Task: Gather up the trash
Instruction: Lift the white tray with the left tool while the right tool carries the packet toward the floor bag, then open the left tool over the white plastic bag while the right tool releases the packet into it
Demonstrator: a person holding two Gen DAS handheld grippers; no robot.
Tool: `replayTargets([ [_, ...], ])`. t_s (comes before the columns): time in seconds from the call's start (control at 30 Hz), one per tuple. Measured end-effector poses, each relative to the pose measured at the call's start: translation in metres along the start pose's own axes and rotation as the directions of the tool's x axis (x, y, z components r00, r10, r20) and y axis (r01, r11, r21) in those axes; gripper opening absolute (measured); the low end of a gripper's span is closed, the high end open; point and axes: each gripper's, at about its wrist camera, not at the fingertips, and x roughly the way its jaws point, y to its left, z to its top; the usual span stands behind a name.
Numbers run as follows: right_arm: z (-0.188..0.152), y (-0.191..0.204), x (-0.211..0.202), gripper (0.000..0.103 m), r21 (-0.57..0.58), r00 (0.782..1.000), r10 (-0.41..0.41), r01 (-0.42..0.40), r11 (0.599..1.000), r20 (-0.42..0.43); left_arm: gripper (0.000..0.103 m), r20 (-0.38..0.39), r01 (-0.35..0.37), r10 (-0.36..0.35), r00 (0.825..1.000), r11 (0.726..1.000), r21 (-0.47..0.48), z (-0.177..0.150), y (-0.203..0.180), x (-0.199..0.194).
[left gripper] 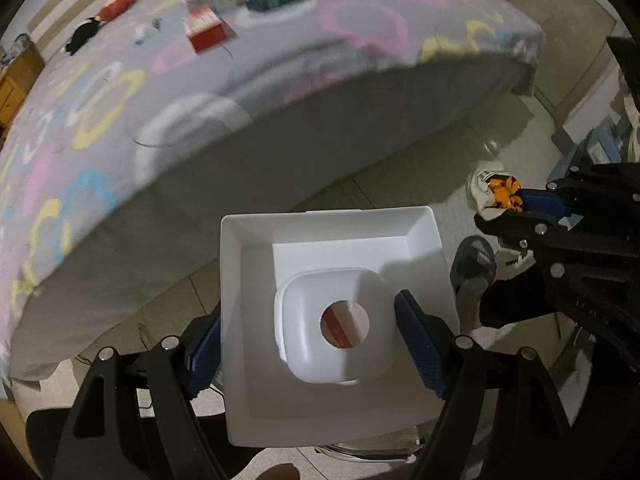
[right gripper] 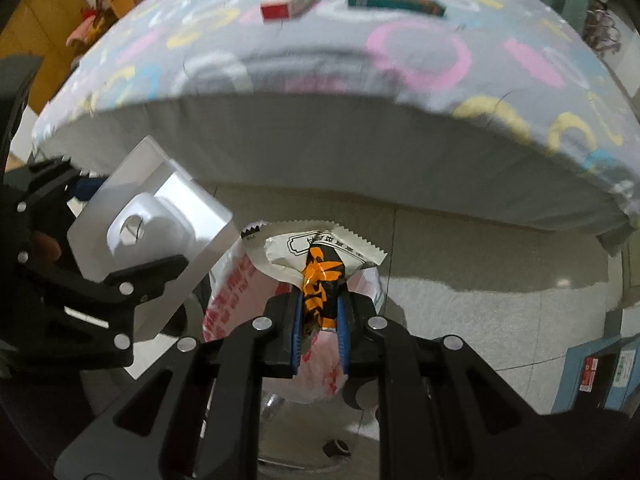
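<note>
Between the blue pads of the left gripper (left gripper: 308, 344), seen from its own wrist camera, sits a white square lid (left gripper: 332, 312) with a raised centre and a round hole (left gripper: 345, 324); one pad lies against the lid's outer left wall, the other inside it against the raised part, so the jaws are clamped on the lid. Ahead of the fingers and above them spreads a bed (left gripper: 248, 92) with a grey sheet printed in pastel rings. Far ahead on the sheet lie red, yellow and teal packets and boxes (left gripper: 206, 30), blurred. Off to the right, the right gripper (left gripper: 516, 200) pinches an orange-and-black wrapper (left gripper: 505, 194). Beneath it a shoe (left gripper: 474, 264) rests on the tiled floor (left gripper: 400, 188).

From the right wrist camera, the right gripper's (right gripper: 319, 316) jaws are nearly together, closed on the crumpled wrapper (right gripper: 322, 276), whose white serrated end fans out just beyond the fingertips. Directly below the wrapper opens a white plastic bag (right gripper: 236, 300) with red print. To the left, the left gripper (right gripper: 96, 280) holds the lid (right gripper: 152, 232) tilted, beside the bag's mouth. Ahead rises the bed (right gripper: 320, 148), with the scattered boxes (right gripper: 292, 2) far off on top. At the lower right stands a blue box (right gripper: 600, 368) on the floor.
</note>
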Motion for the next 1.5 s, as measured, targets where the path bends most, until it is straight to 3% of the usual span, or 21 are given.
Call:
replayTargets([
  [0.43, -0.022, -0.005, 0.083, 0.014, -0.046, 0.987, 0.012, -0.020, 0.999, -0.158, 0.077, -0.134, 0.037, -0.027, 0.991, 0.997, 0.068, -0.011, -0.005, 0.089],
  [0.73, -0.028, -0.006, 0.114, 0.017, -0.064, 0.974, 0.018, -0.033, 0.997, -0.224, 0.077, -0.193, 0.056, -0.043, 0.980, 0.996, 0.064, -0.014, -0.002, 0.119],
  [0.83, -0.027, -0.003, 0.120, 0.036, -0.085, 0.974, -0.009, -0.010, 0.996, -0.224, 0.078, -0.220, 0.064, -0.046, 0.974, 0.995, 0.074, -0.018, -0.003, 0.127],
  [0.87, -0.027, -0.002, 0.121, 0.049, -0.080, 0.974, -0.011, -0.007, 0.997, -0.225, 0.078, -0.225, 0.068, -0.049, 0.973, 0.995, 0.075, -0.019, -0.003, 0.128],
  [0.9, -0.027, -0.002, 0.122, 0.056, -0.074, 0.975, -0.011, -0.006, 0.997, -0.224, 0.078, -0.229, 0.073, -0.053, 0.972, 0.994, 0.076, -0.020, -0.002, 0.129],
  [1.13, -0.029, -0.006, 0.122, 0.065, -0.049, 0.972, -0.005, -0.007, 0.999, -0.235, 0.094, -0.248, 0.079, -0.060, 0.967, 0.995, 0.065, -0.024, 0.001, 0.130],
  [1.5, -0.026, -0.004, 0.114, 0.069, -0.043, 0.979, -0.003, -0.006, 0.999, -0.205, 0.095, -0.215, 0.047, -0.030, 0.976, 0.996, 0.071, -0.022, 0.002, 0.130],
])
